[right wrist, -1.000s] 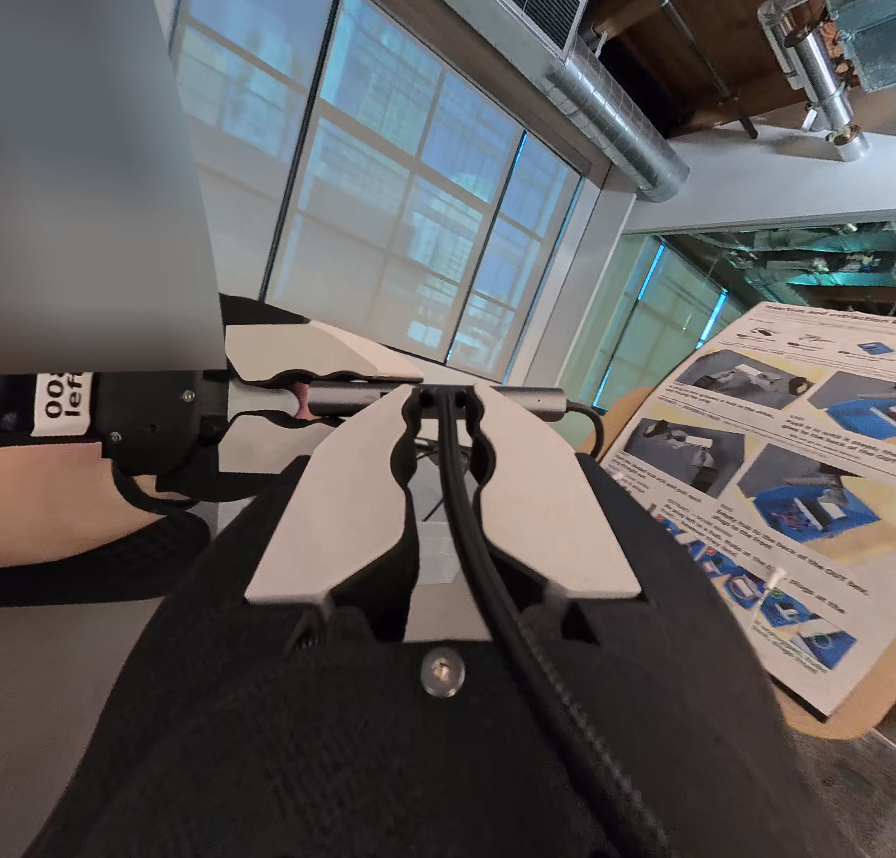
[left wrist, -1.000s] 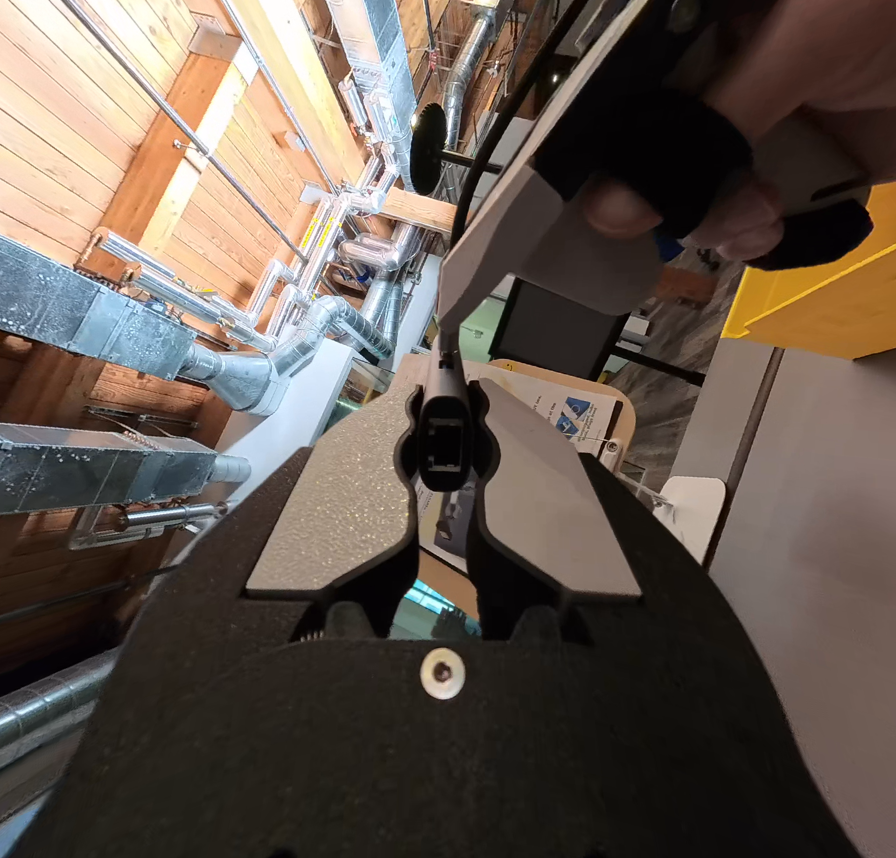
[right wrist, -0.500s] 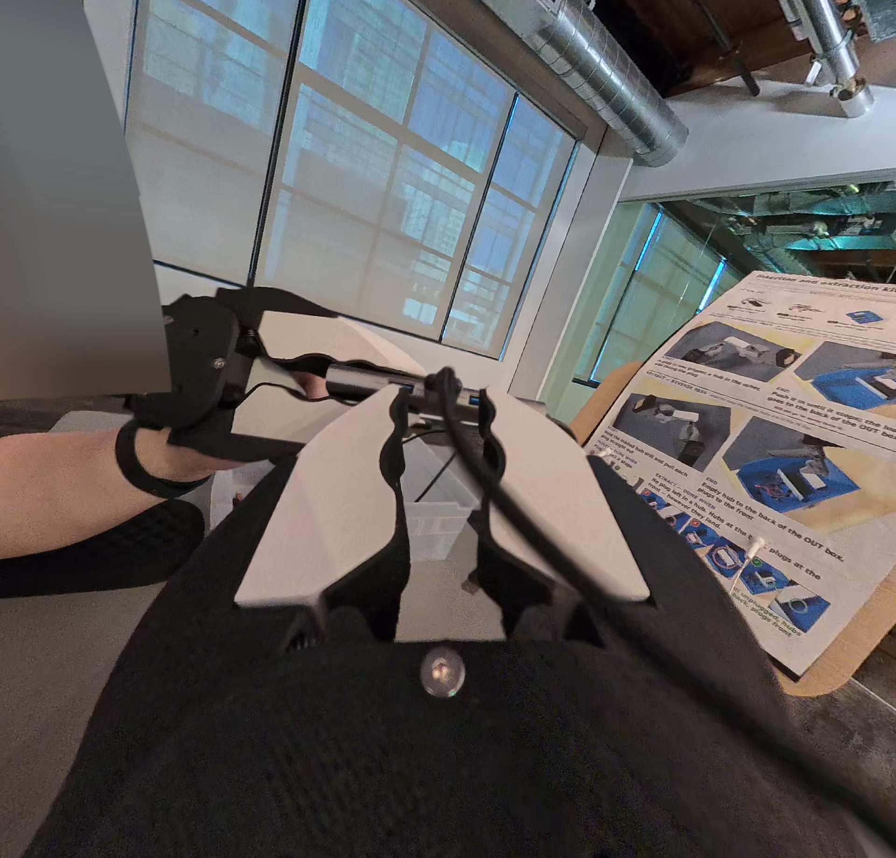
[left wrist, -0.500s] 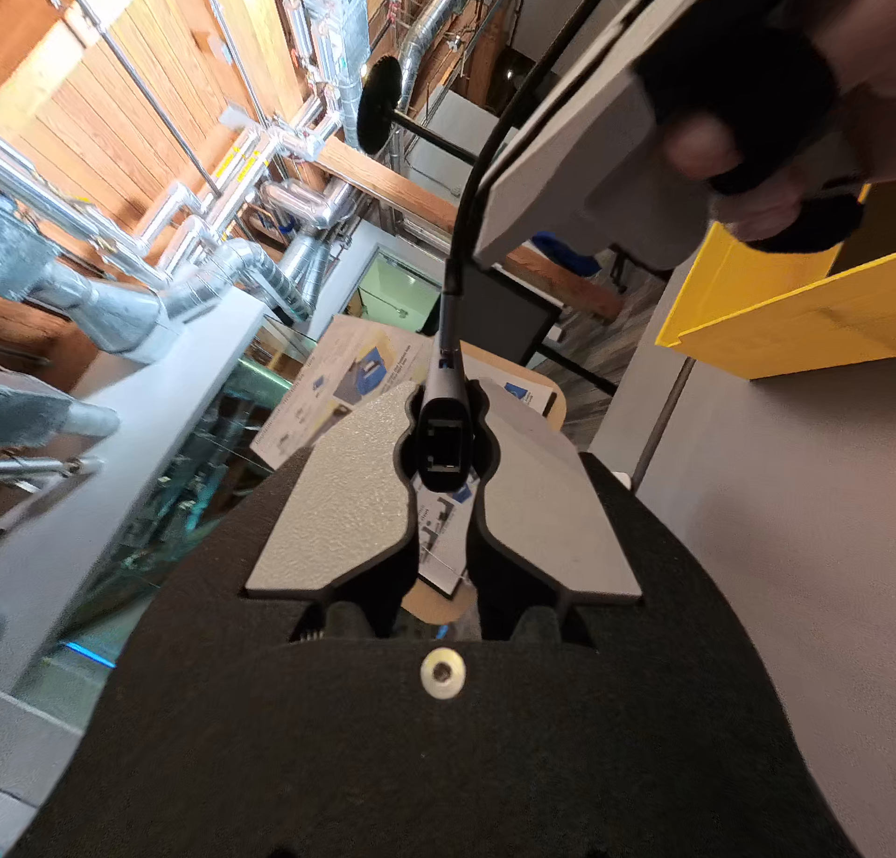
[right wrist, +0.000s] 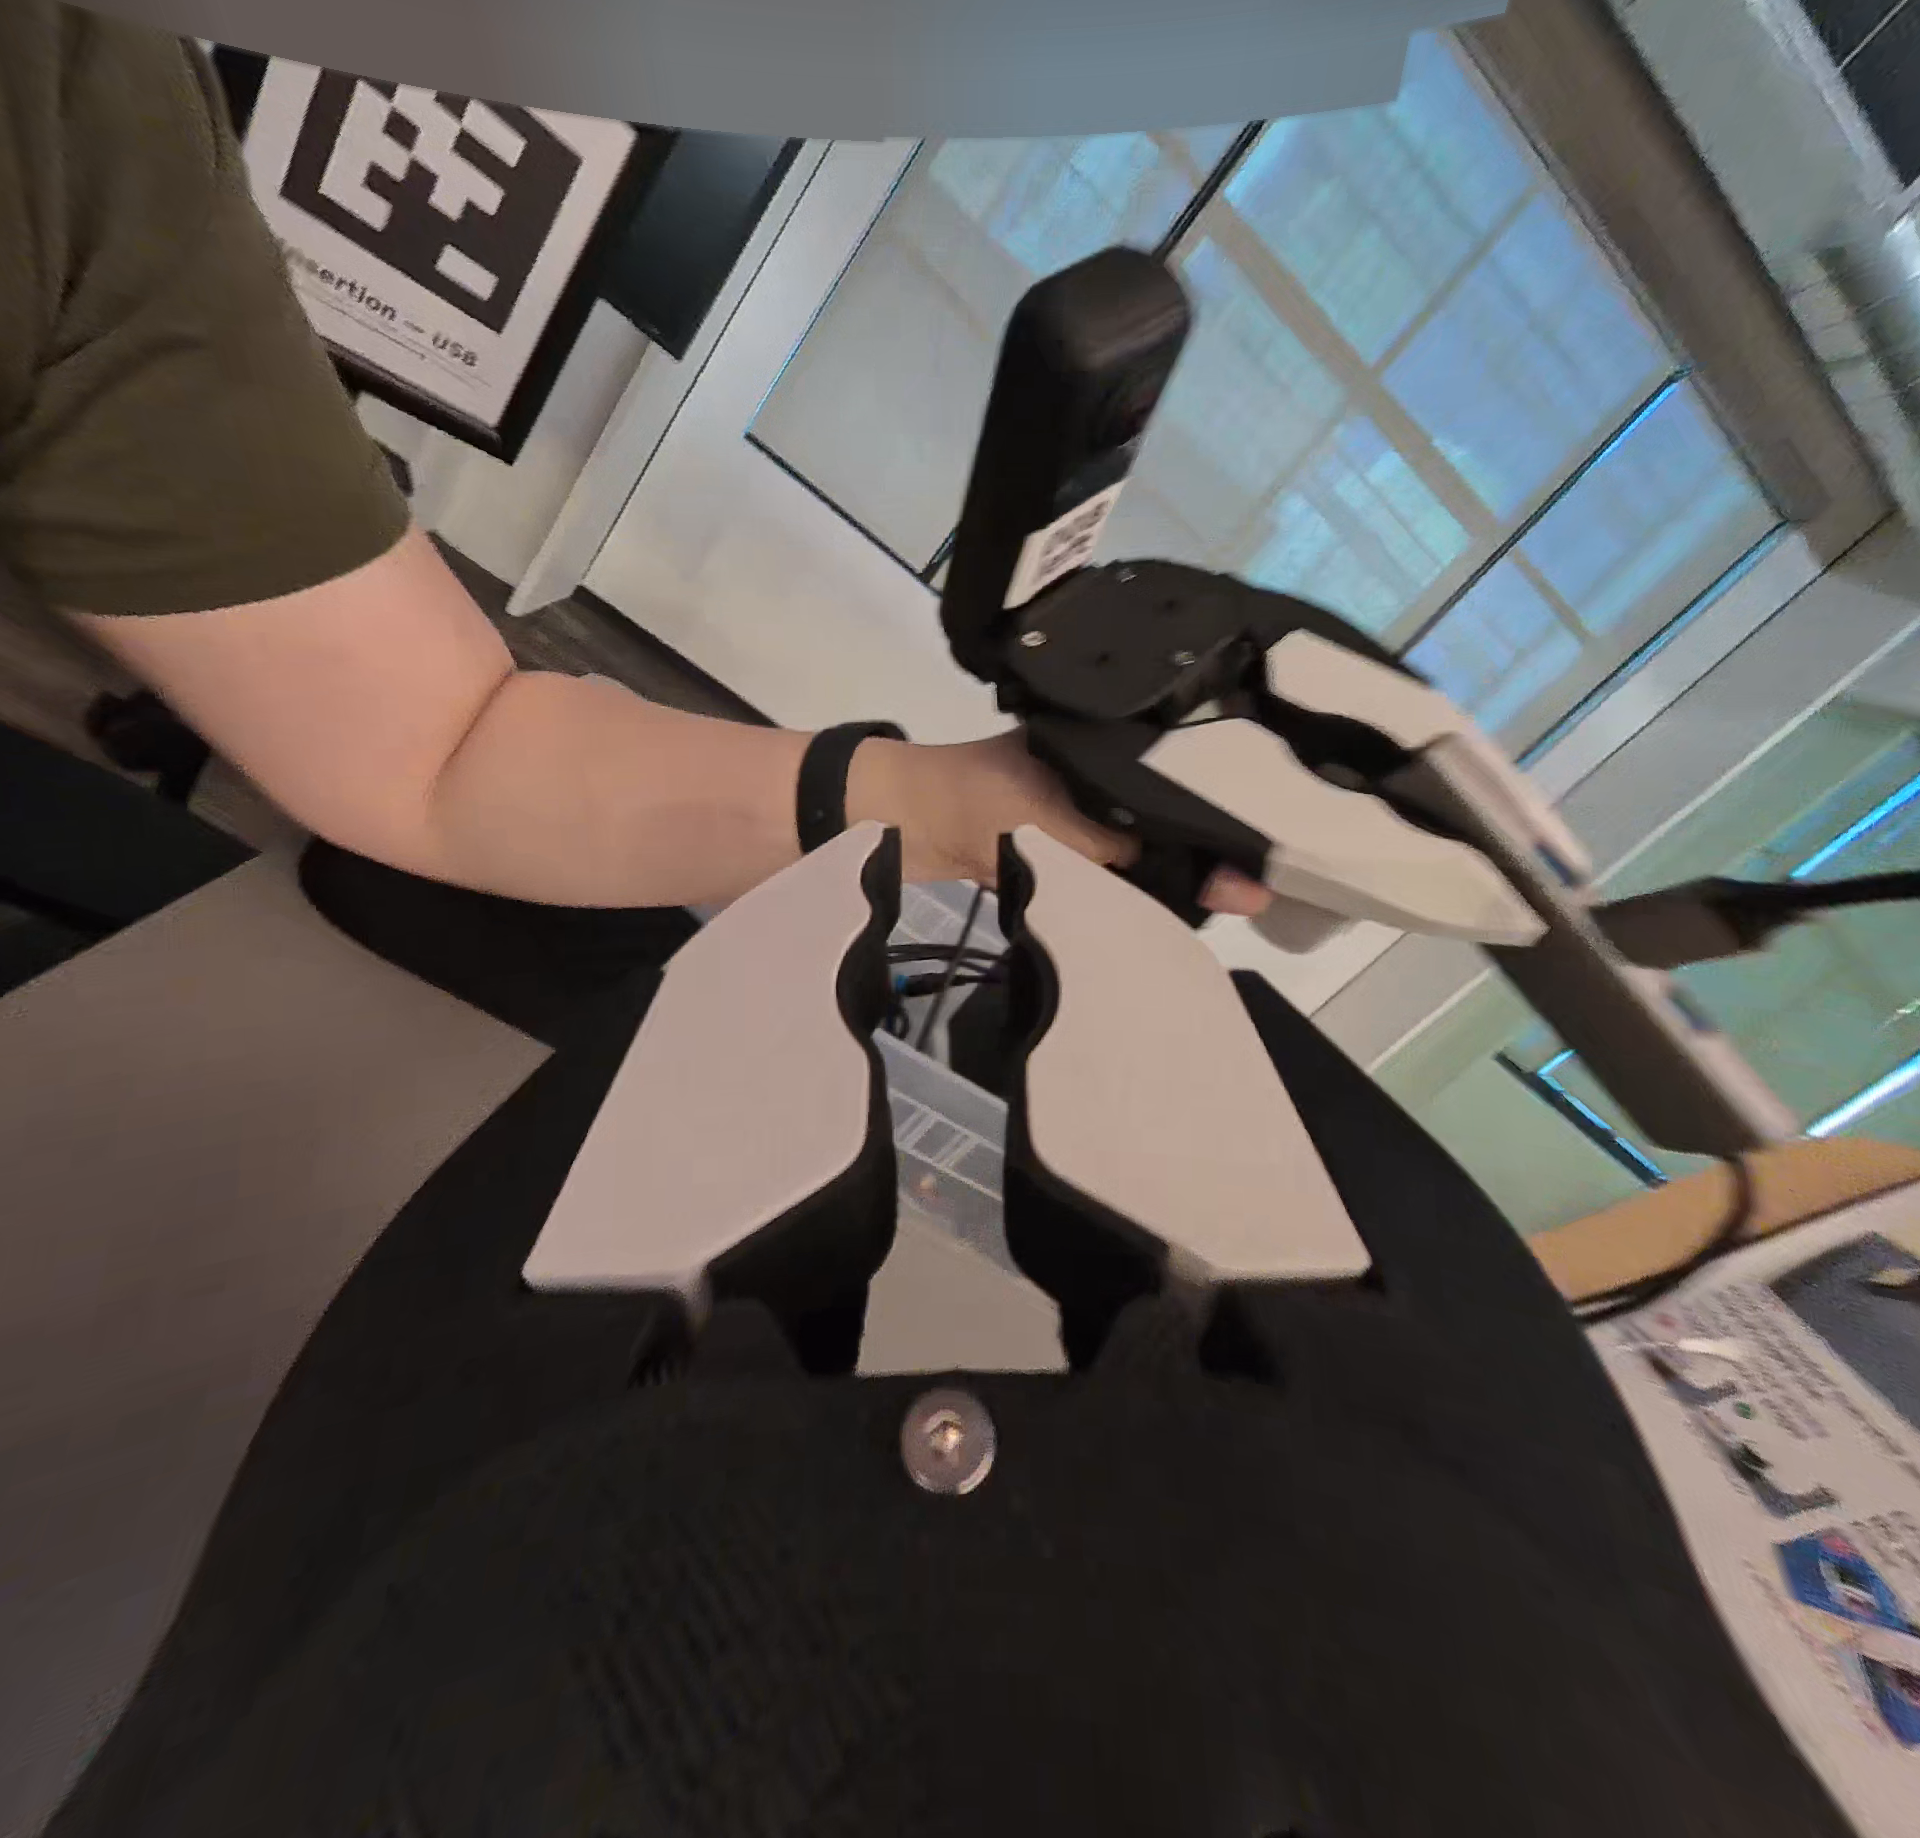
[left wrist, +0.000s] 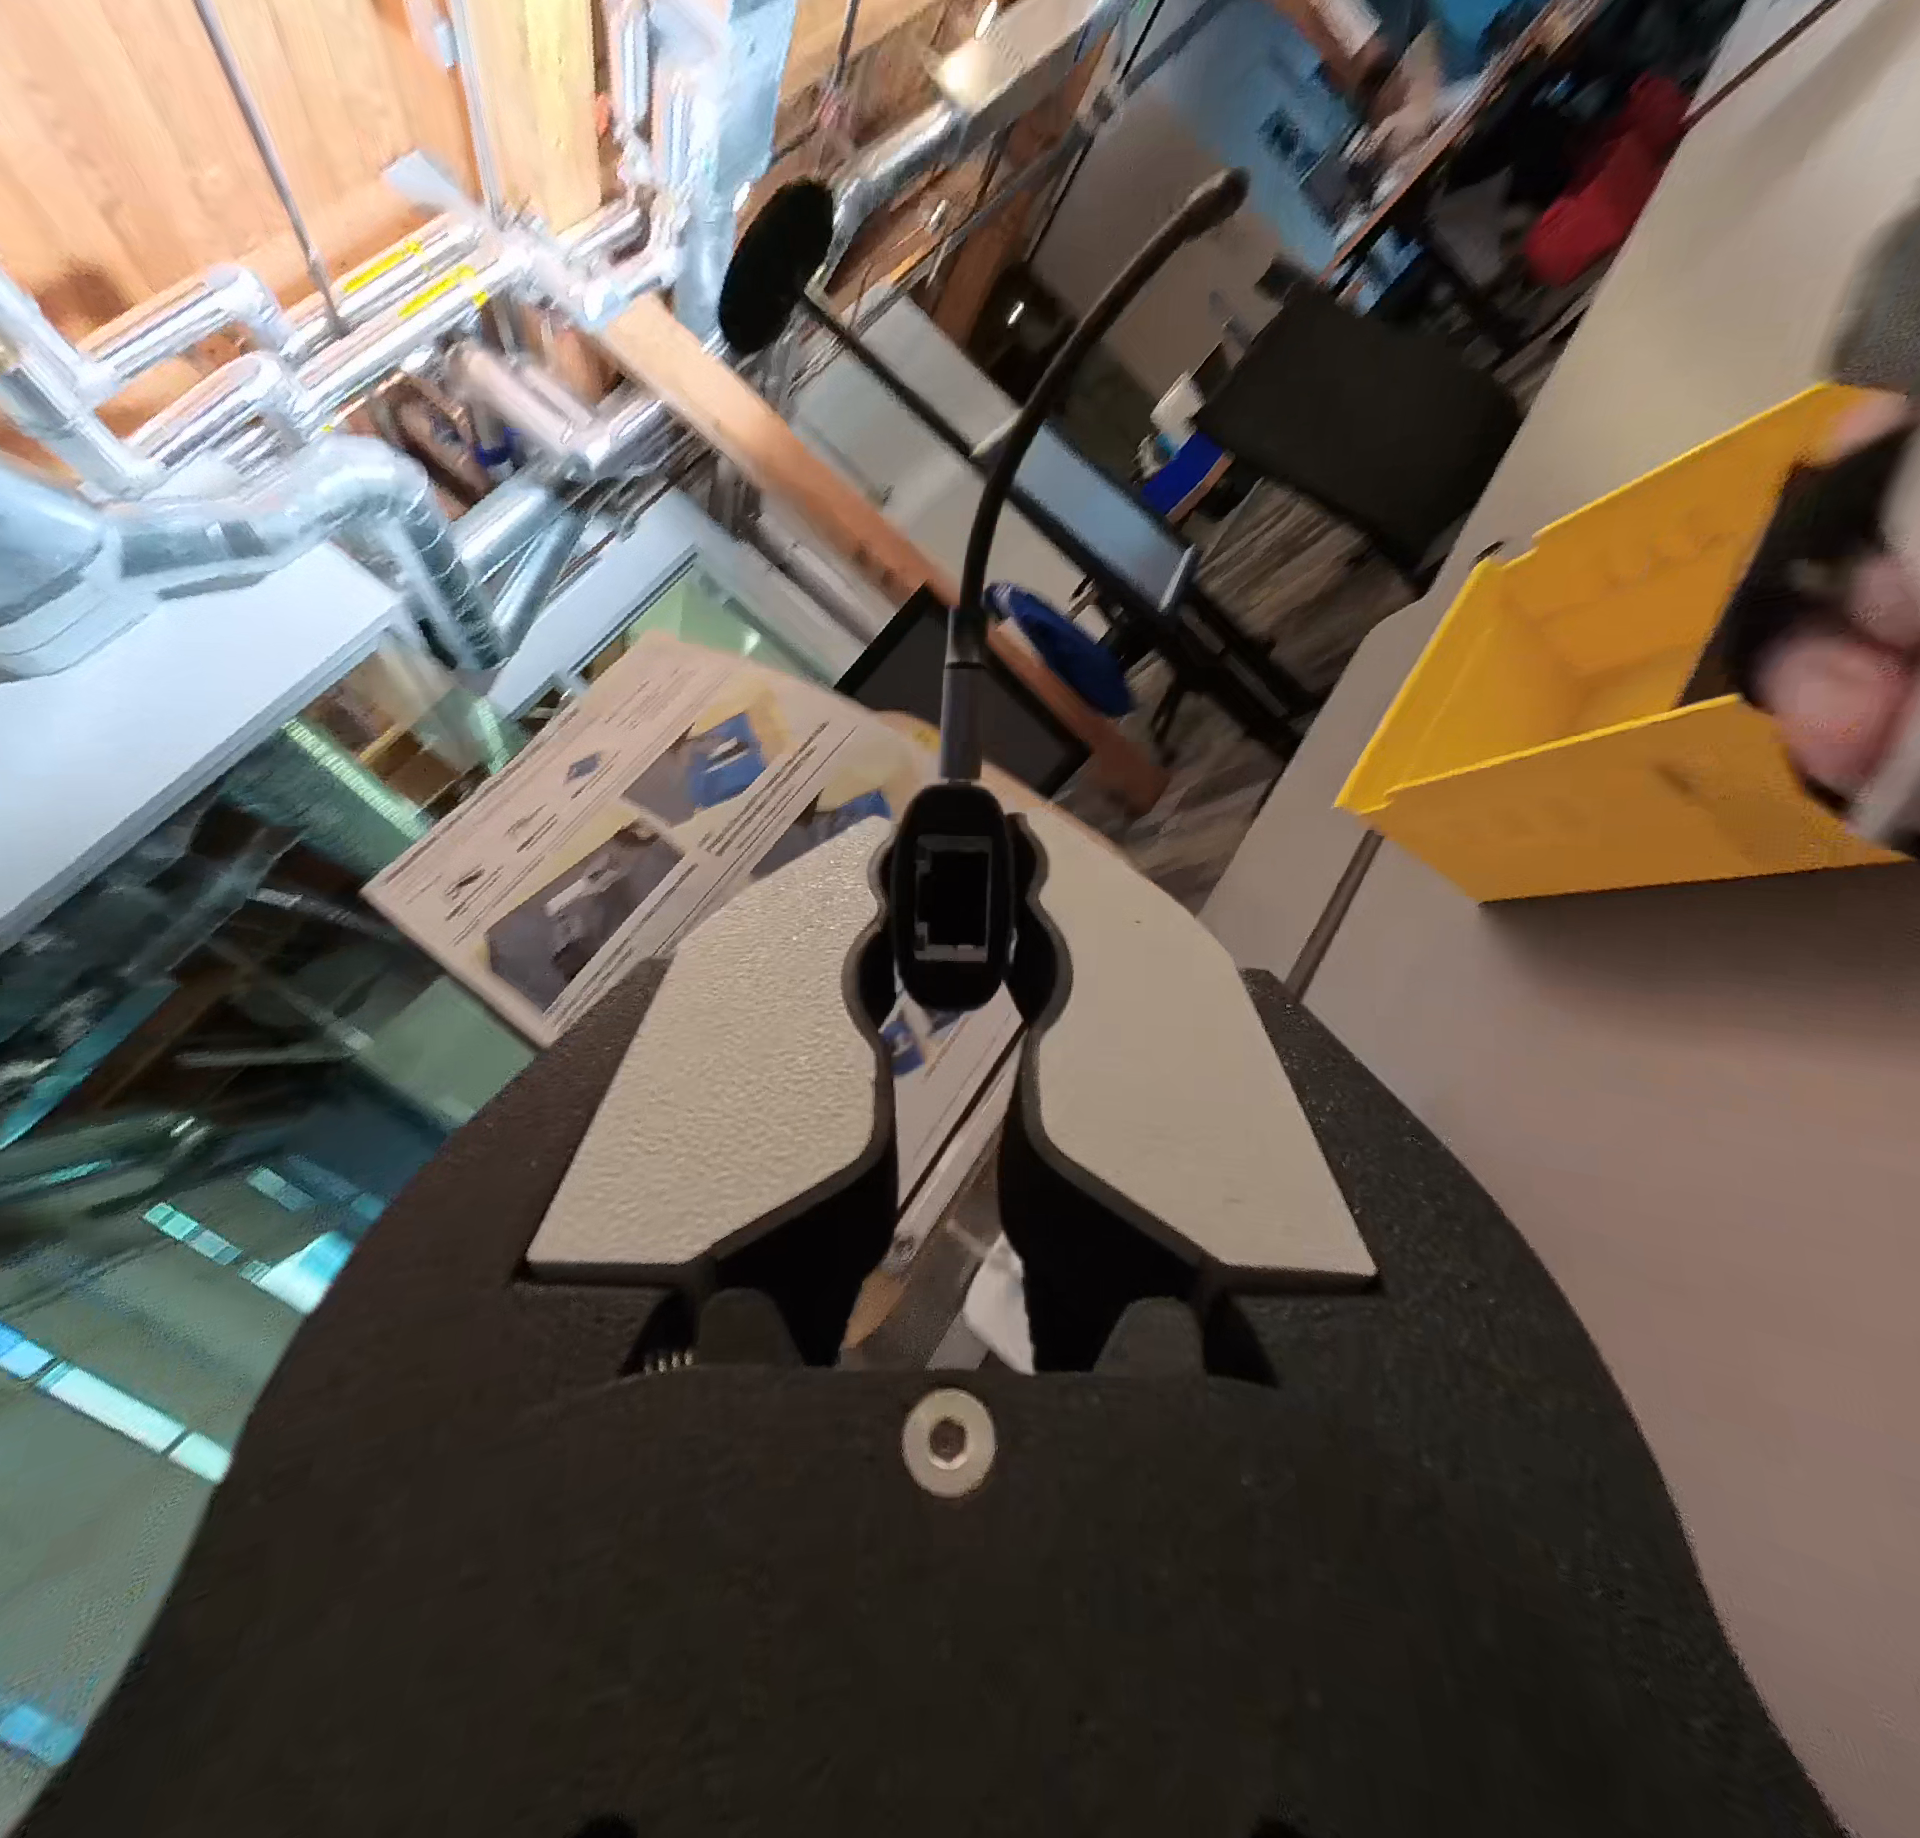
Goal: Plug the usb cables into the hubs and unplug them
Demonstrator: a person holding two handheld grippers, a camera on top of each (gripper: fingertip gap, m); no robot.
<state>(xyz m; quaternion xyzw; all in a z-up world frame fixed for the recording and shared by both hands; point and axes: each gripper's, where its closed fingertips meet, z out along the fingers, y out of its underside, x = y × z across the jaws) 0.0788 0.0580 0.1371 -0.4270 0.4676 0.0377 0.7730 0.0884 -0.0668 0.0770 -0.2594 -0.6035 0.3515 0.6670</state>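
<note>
Left wrist view shows the left hand-held gripper clamped on the end of a dark USB hub at frame centre; the hub's end face, with a rectangular port, looks back at the camera. From the hub's far end a thin black cable rises and curves toward the upper right of the frame, where its plug end hangs free in the air. A yellow bin sits on the grey worktop at right, and a blurred hand crosses the right edge. A printed instruction sheet leans at centre left.

Right wrist view shows the right hand-held gripper with a clear gap between its fingertips and nothing held in it. Through that gap a clear plastic bin with black cords lies on the worktop. Right of centre, the left hand-held gripper is closed on the long grey hub, which slants down toward the lower right. A dark plug on a black cord is at the right edge, close beside the hub; whether it is seated in a port I cannot tell. The person's forearm, with a black wristband, reaches in from the left.
</note>
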